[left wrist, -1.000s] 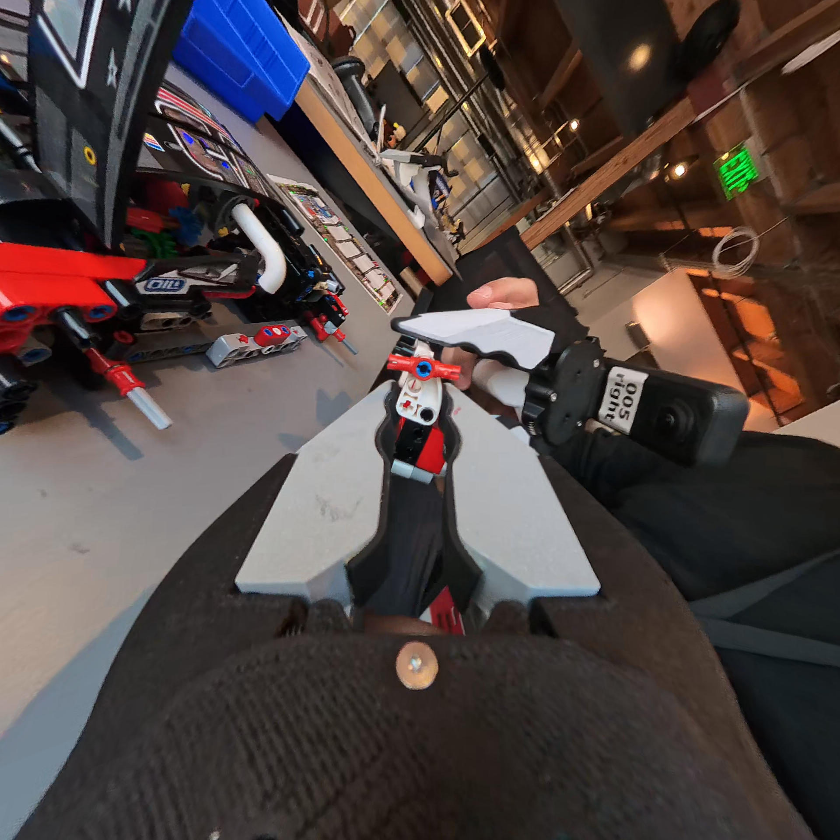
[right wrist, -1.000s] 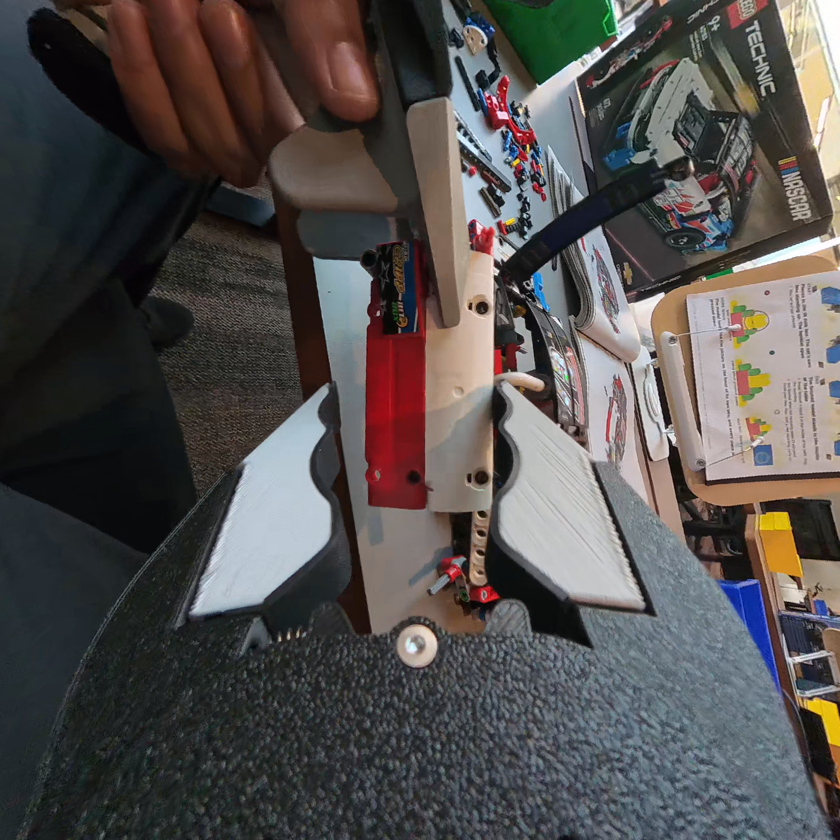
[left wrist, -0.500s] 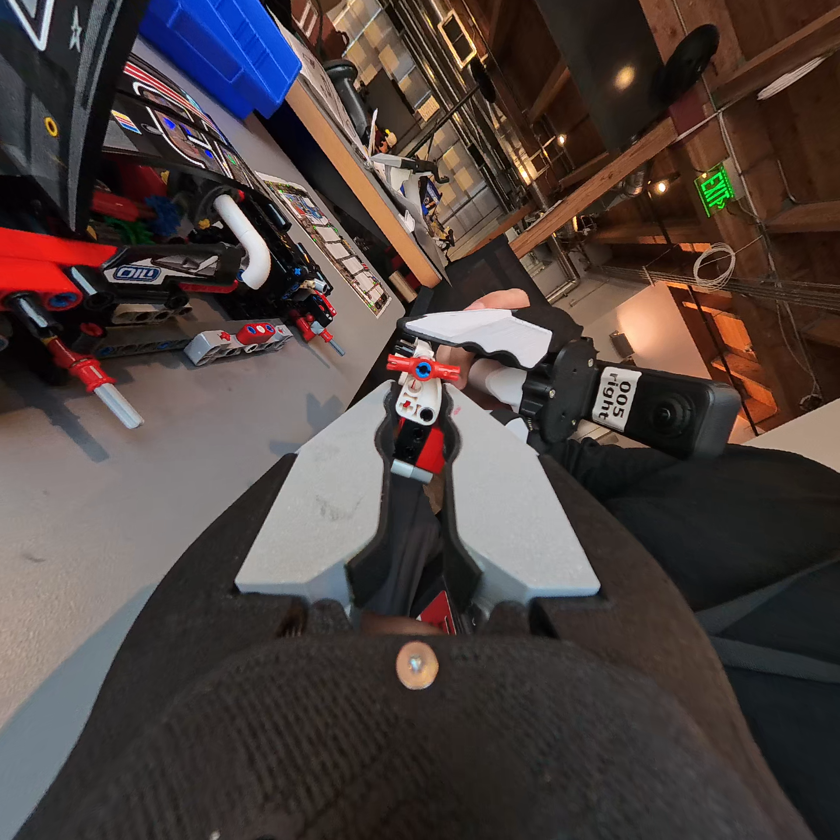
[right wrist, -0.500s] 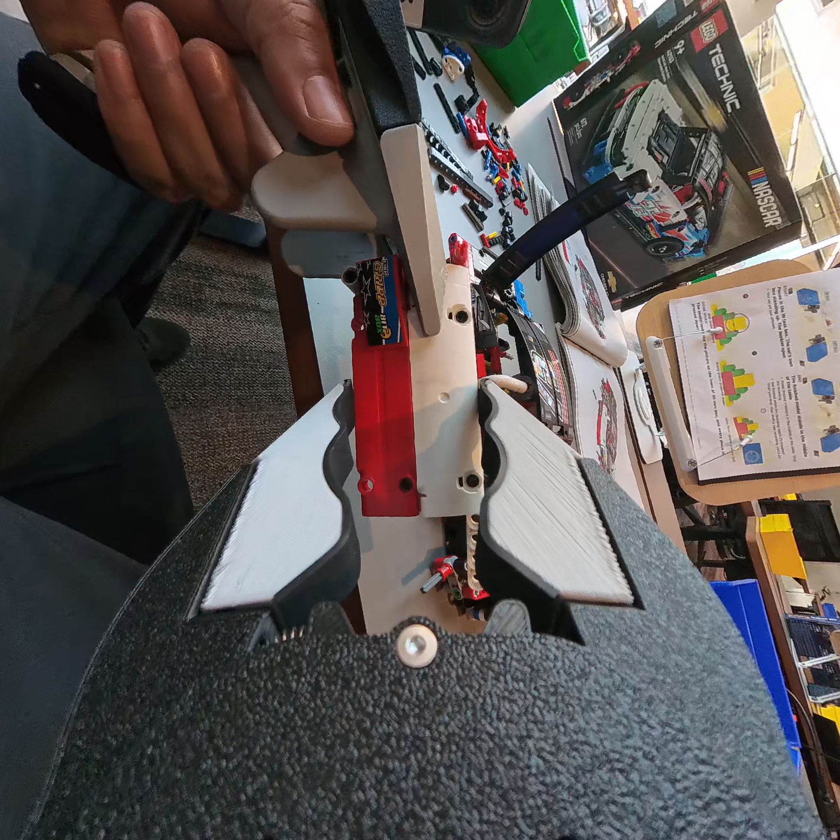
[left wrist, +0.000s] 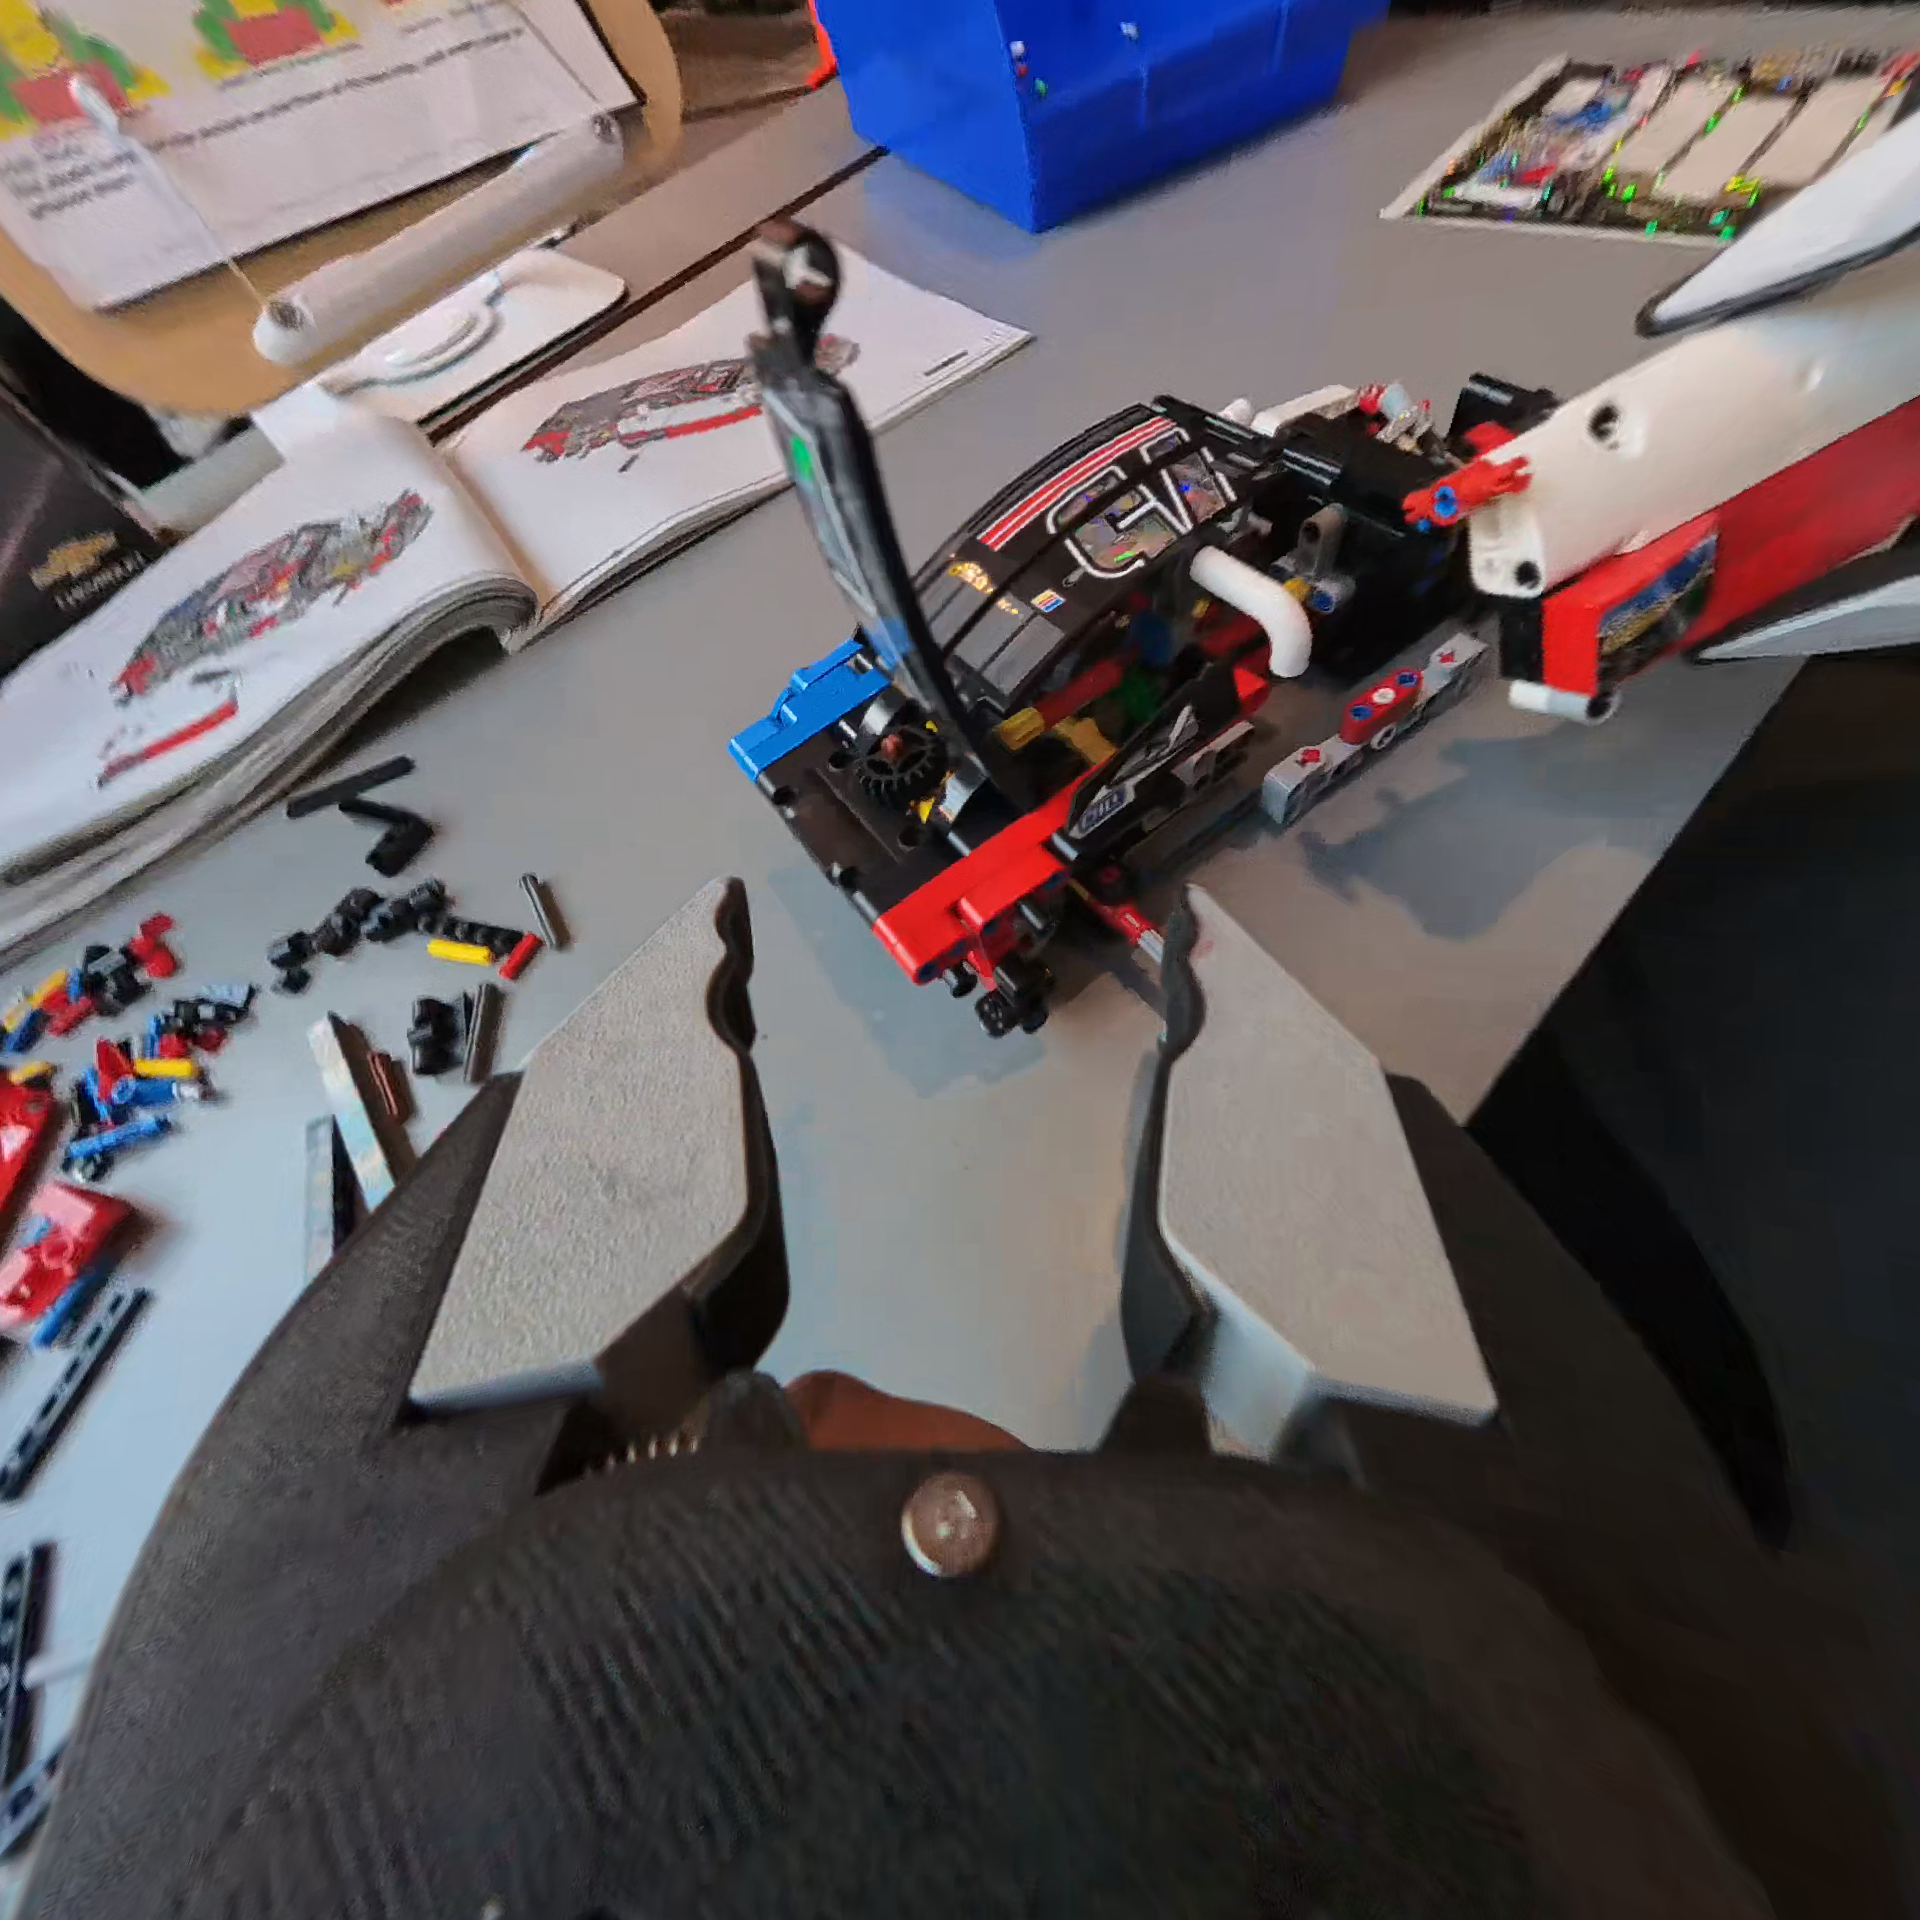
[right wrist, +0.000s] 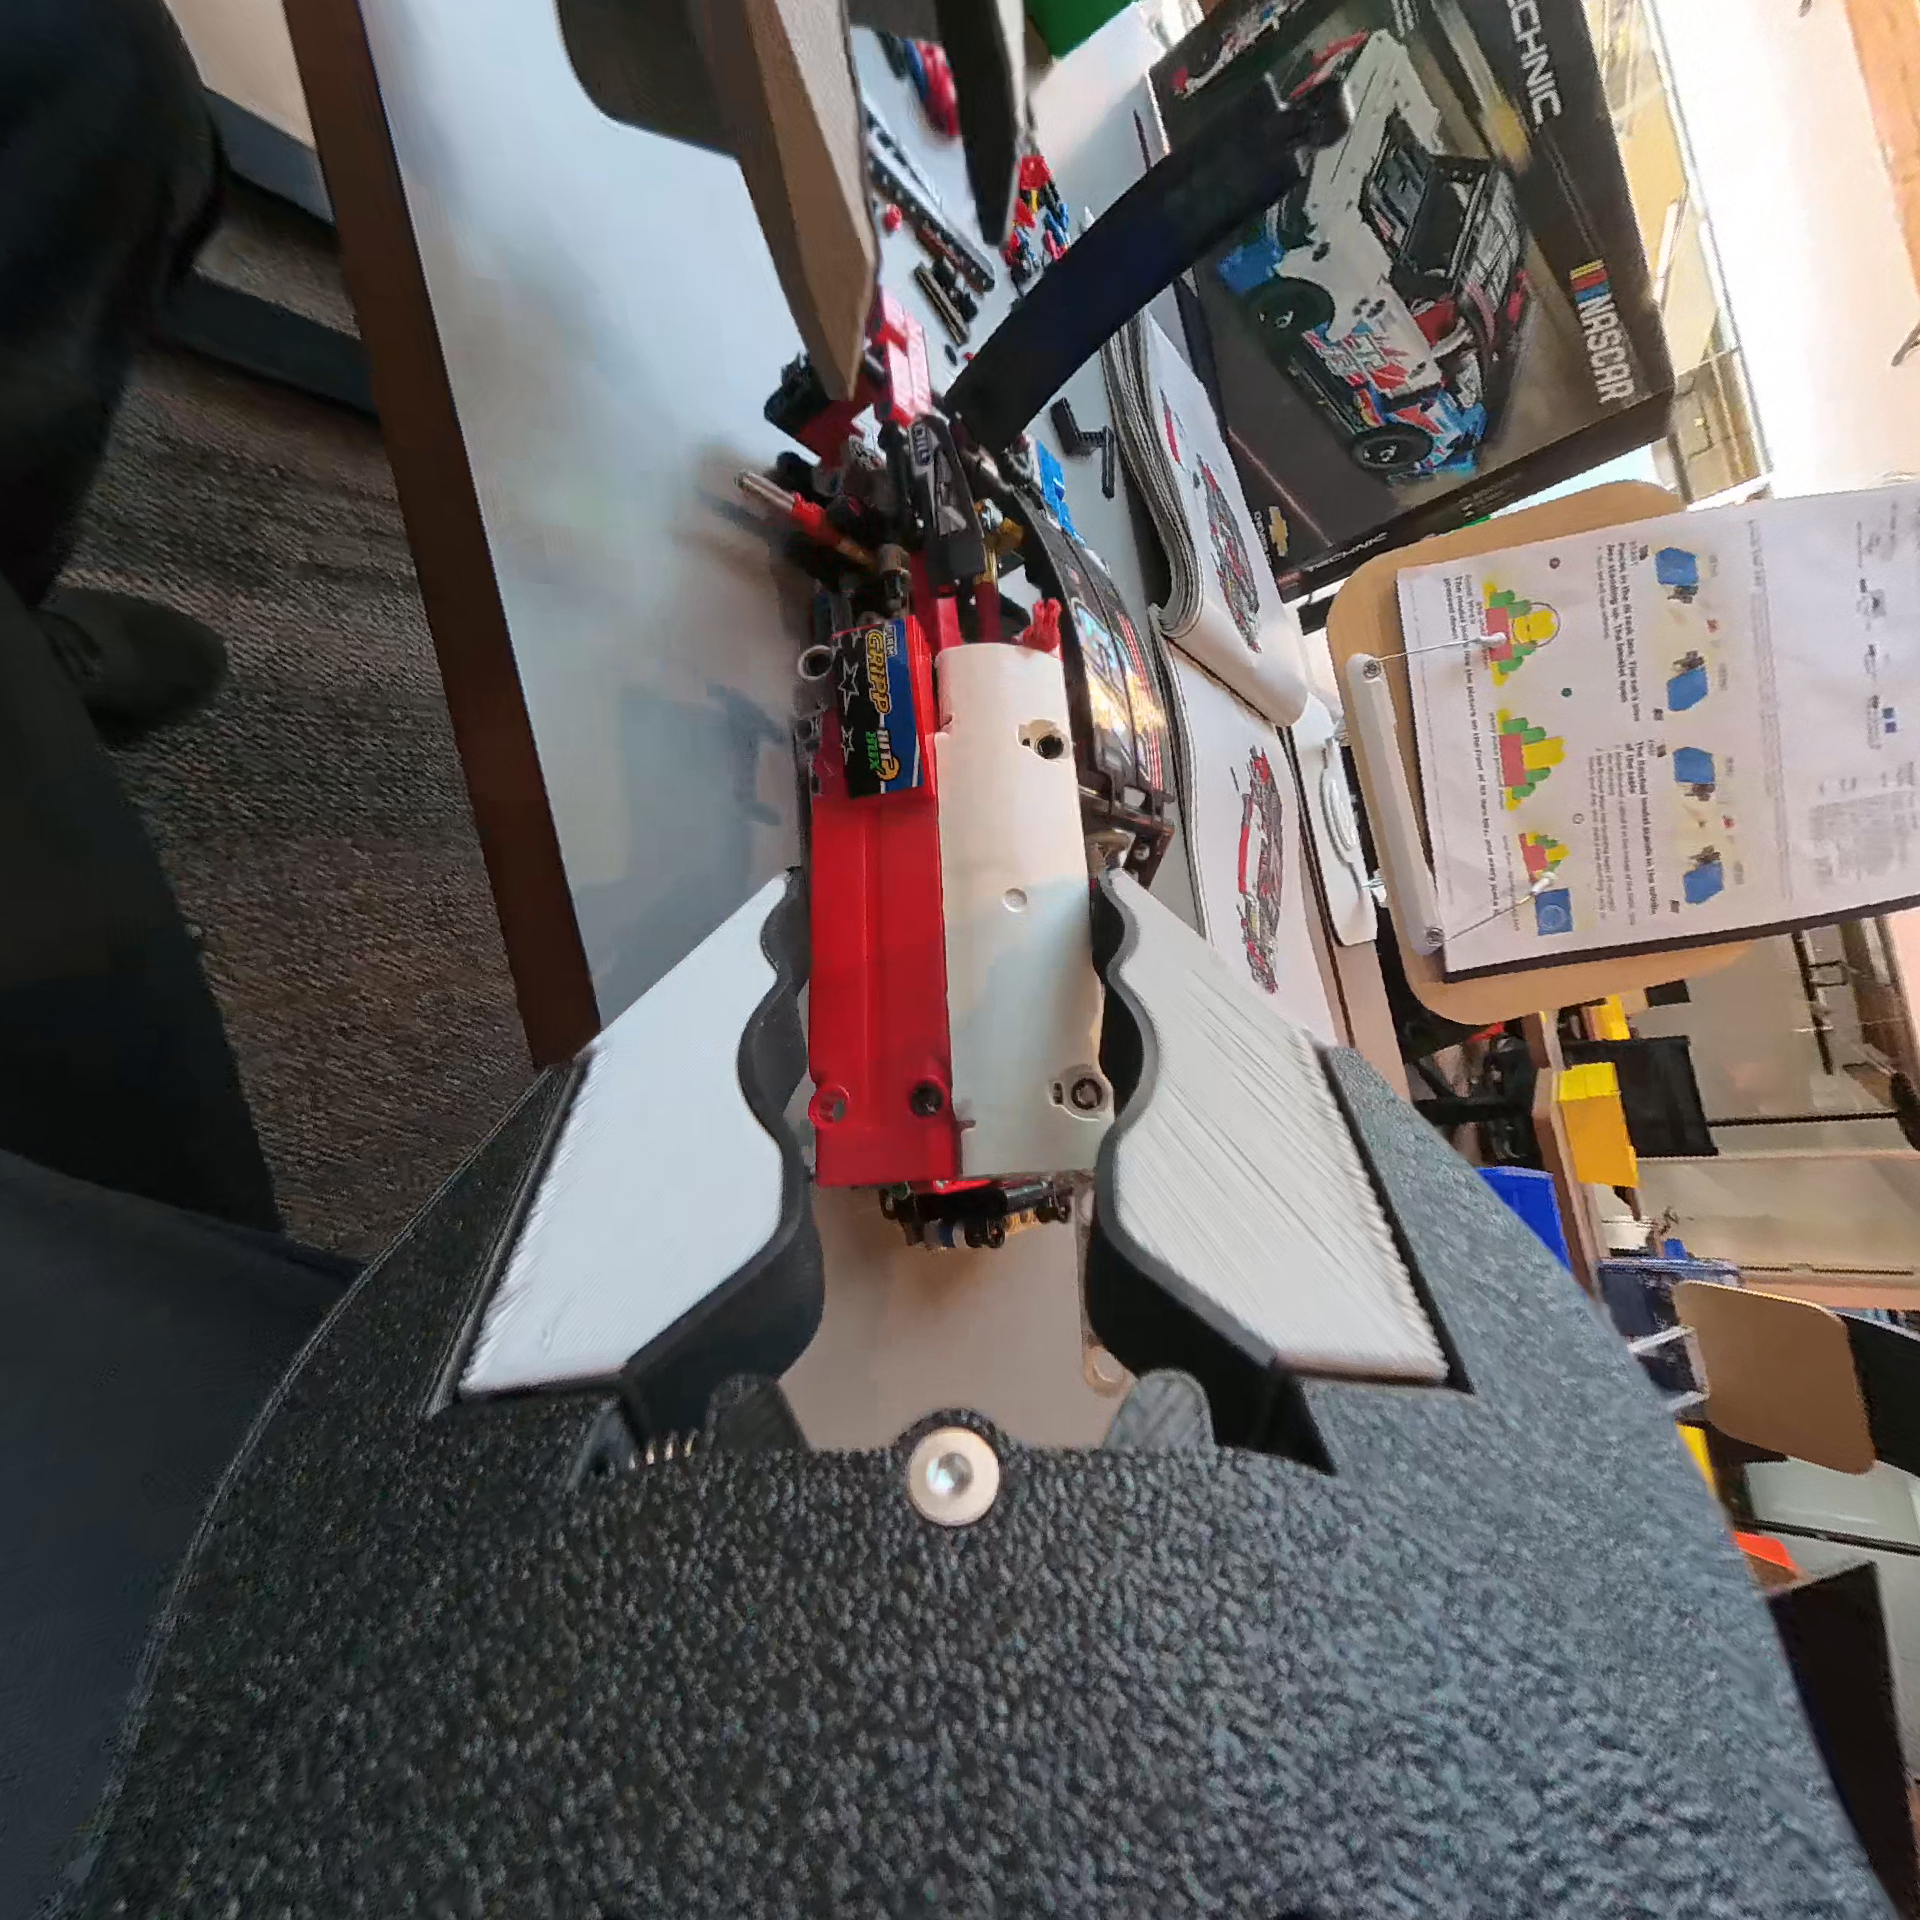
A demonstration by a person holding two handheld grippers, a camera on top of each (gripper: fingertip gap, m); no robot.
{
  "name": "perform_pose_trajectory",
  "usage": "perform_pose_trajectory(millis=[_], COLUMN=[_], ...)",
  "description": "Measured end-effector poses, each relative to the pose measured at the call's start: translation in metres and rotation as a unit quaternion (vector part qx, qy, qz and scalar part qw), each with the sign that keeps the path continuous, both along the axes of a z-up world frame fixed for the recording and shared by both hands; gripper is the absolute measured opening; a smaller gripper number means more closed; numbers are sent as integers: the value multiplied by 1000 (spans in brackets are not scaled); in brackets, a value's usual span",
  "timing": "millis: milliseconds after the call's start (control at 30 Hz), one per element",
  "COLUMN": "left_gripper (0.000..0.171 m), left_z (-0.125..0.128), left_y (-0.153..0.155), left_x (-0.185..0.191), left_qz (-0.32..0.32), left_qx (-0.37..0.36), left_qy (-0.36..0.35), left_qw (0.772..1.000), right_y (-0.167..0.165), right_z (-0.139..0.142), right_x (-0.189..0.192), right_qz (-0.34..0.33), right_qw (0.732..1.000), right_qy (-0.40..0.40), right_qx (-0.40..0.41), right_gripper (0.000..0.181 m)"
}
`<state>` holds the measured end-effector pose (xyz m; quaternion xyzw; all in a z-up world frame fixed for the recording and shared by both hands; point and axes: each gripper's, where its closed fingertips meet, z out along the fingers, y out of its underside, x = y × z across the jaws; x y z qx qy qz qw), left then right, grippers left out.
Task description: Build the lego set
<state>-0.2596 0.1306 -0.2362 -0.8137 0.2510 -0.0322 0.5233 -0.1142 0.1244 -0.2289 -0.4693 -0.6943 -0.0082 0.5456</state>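
Grey worktable (left wrist: pixel 644 748) with a half-built Lego race car (left wrist: pixel 1049 675), loose parts and an open instruction booklet (left wrist: pixel 343 582).

Red-and-white side panel assembly (right wrist: pixel 951 925) sits clamped between the right gripper (right wrist: pixel 945 987) fingers, held above the table's near edge just beside the car's far end. Left gripper (left wrist: pixel 951 997) hovers with its jaws apart and empty, near the car's red front beam (left wrist: pixel 977 904). Small red, blue and black pieces (left wrist: pixel 135 1039) lie scattered left of the car; the blue bin (left wrist: pixel 1070 94) and the set's box (right wrist: pixel 1455 239) stand farther back.
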Motion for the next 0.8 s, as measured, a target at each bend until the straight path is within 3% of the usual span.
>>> perform_pose_trajectory(millis=[133, 267, 367, 600, 733, 800], left_gripper=[78, 79, 73, 76, 46, 41], left_z=[-18, -17, -18, -8, 11, 4], left_y=[18, 32, 31, -12, -43, -52], left_x=[16, 24, 32, 48, 63, 83], left_qz=[-19, -14, -13, -17, -41, -79], left_qx=[-40, -28, -22, -34, 8, -25], left_qy=[4, -15, -3, -18, -1, -10], left_qw=[999, 999, 1000, 999, 999, 997], right_y=[2, 0, -2, -15, -21, -23], right_z=[-3, -5, 2, -11, -9, -3], right_x=[7, 10, 8, 12, 7, 1], right_qz=[-4, 2, 12, 61, 81, 91], right_qw=[999, 996, 988, 962, 963, 962], right_qy=[-15, -24, -22, -35, -7, 12], right_qx=[49, 81, 154, 264, 258, 258], right_gripper=[53, 53, 53, 53, 52, 52])
